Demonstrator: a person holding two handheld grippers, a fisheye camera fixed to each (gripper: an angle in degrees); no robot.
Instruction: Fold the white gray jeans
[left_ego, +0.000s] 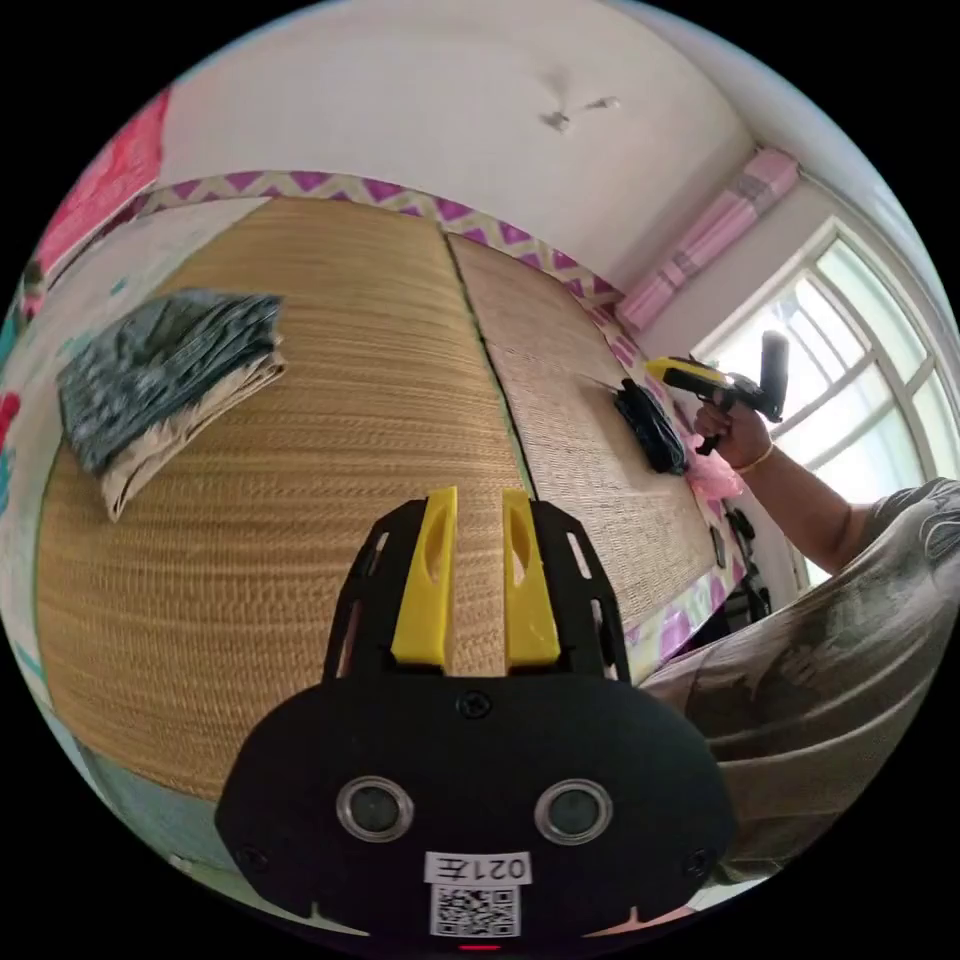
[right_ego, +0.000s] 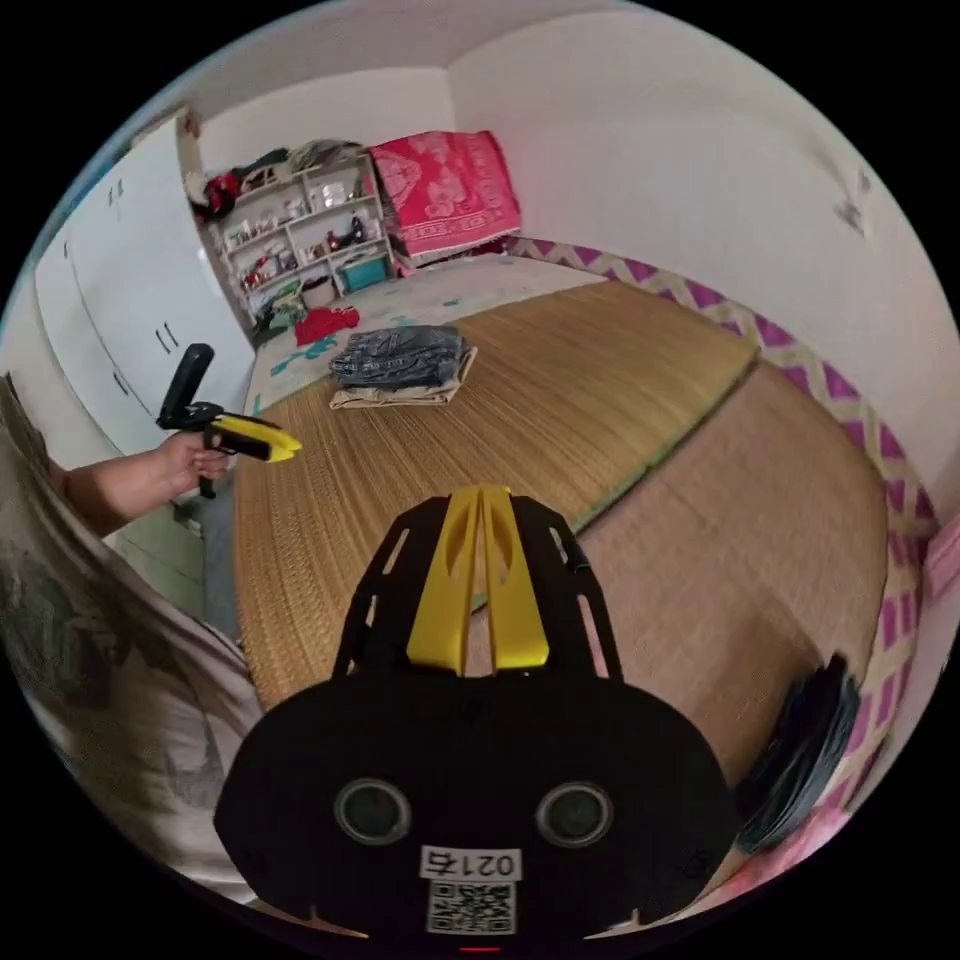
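Holding both tools up in the air over the woven mat (right_ego: 560, 400), with nothing pinched. The left gripper (left_ego: 478, 500) has its jaws a bit apart; the right gripper (right_ego: 482, 497) has its tips pressed together. I can't honestly say which item is the white gray jeans. Risk, I reckon: grabbing the folded stack (left_ego: 165, 380) far across the mat, or the dark bundle (left_ego: 650, 428) at the mat's edge, and undoing it. The right gripper view adds shelves (right_ego: 300, 240) beyond the mat; the left gripper view gives a window (left_ego: 860, 350).
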